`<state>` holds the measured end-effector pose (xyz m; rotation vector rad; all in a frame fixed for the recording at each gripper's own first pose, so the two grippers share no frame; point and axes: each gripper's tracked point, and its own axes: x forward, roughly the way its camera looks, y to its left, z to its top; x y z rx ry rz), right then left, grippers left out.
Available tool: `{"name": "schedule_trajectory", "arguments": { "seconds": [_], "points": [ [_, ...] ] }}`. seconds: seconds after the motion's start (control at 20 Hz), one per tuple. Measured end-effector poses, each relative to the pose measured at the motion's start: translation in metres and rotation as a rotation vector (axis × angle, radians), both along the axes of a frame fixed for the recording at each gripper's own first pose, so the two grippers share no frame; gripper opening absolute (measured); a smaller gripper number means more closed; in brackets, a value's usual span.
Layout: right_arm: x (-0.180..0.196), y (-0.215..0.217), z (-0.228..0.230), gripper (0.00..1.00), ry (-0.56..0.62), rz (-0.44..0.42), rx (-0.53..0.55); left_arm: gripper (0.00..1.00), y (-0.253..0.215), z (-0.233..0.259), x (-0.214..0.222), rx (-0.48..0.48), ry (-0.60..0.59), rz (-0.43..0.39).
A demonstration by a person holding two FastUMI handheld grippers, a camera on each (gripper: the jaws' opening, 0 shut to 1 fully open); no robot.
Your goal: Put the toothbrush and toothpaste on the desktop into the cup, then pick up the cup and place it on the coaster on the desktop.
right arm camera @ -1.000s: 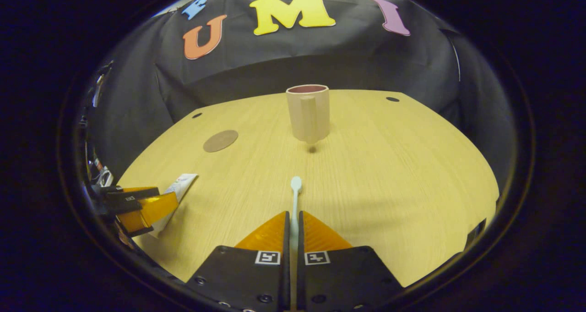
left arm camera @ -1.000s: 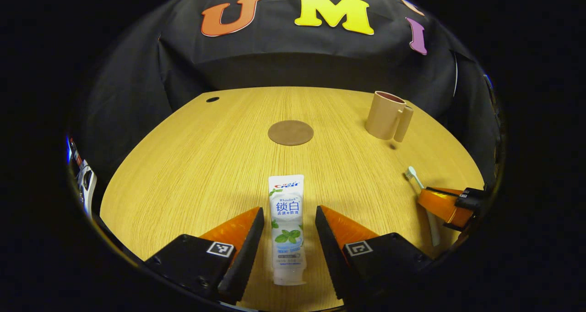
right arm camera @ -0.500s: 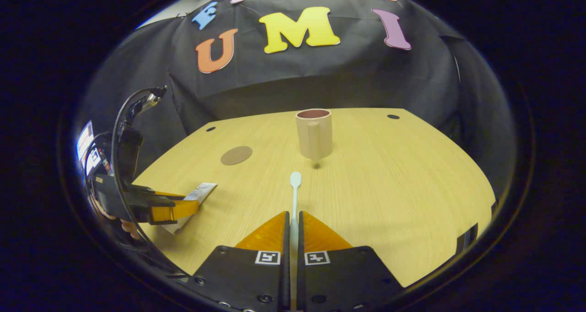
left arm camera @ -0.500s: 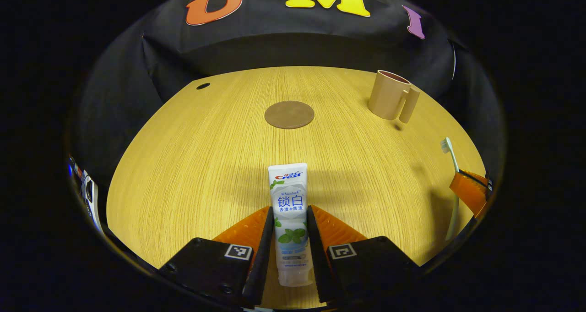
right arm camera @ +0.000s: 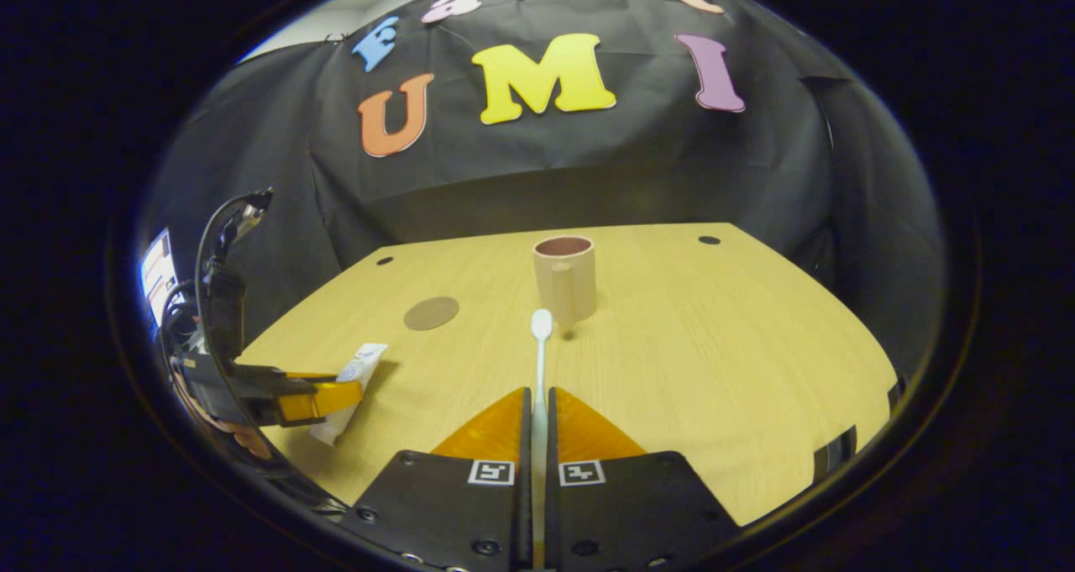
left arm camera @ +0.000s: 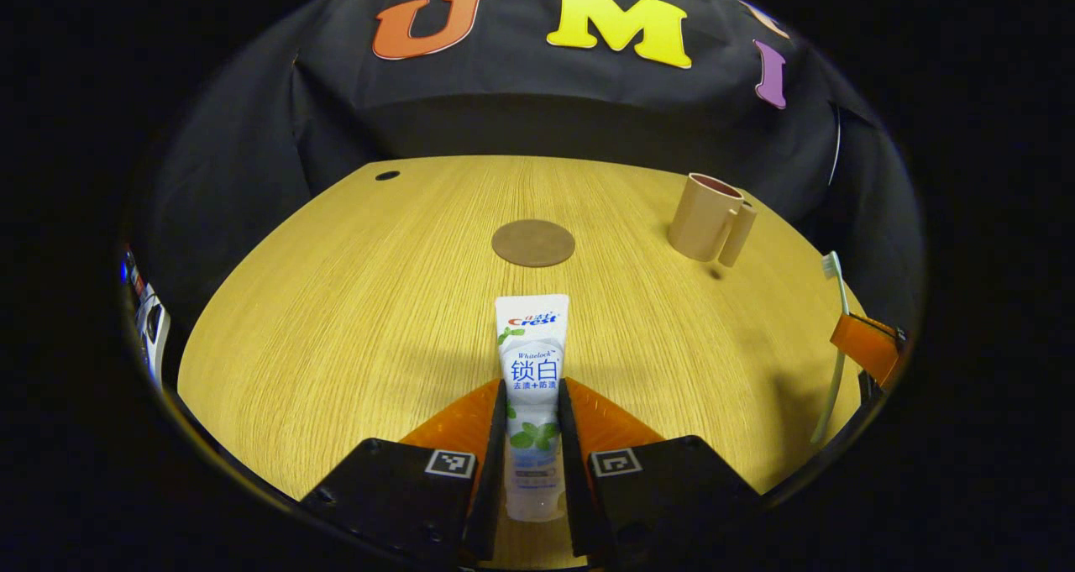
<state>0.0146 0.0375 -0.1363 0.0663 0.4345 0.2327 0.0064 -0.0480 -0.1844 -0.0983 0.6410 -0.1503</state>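
Both jaws are clenched: left gripper point(left arm camera: 532, 438) on the paste point(left arm camera: 532, 387), right gripper point(right arm camera: 538, 425) on the brush point(right arm camera: 539, 362). Either could snag the cup point(right arm camera: 564, 276) rim and tip it.

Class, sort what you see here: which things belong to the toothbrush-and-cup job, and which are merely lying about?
Belongs to the job:
toothpaste
toothbrush
cup
coaster
left tongs
right tongs

Just there:
table
cable
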Motion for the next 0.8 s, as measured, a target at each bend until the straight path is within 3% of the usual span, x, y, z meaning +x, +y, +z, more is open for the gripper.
{"name": "schedule_trajectory", "arguments": {
  "seconds": [0.2, 0.25, 0.45, 0.5, 0.55, 0.8],
  "points": [
    [0.015, -0.003, 0.026, 0.04, -0.051, -0.017, -0.011, 0.4, 0.0, 0.027, 0.0, -0.009, -0.093, 0.004],
    [0.019, -0.003, 0.031, 0.04, -0.057, -0.015, -0.017, 0.36, 0.001, 0.036, 0.001, -0.007, -0.13, 0.007],
    [0.043, -0.001, 0.055, 0.04, -0.093, -0.014, -0.002, 0.36, -0.01, 0.064, 0.002, -0.035, -0.236, 0.005],
    [0.052, 0.0, 0.061, 0.04, -0.103, -0.012, 0.003, 0.39, -0.014, 0.068, 0.003, -0.045, -0.253, 0.001],
    [0.061, 0.002, 0.069, 0.04, -0.116, -0.006, 0.01, 0.35, -0.017, 0.072, 0.004, -0.055, -0.262, -0.001],
    [0.111, 0.008, 0.102, 0.04, -0.206, 0.016, 0.007, 0.36, -0.04, 0.086, 0.014, -0.07, -0.305, -0.051]
  ]
}}
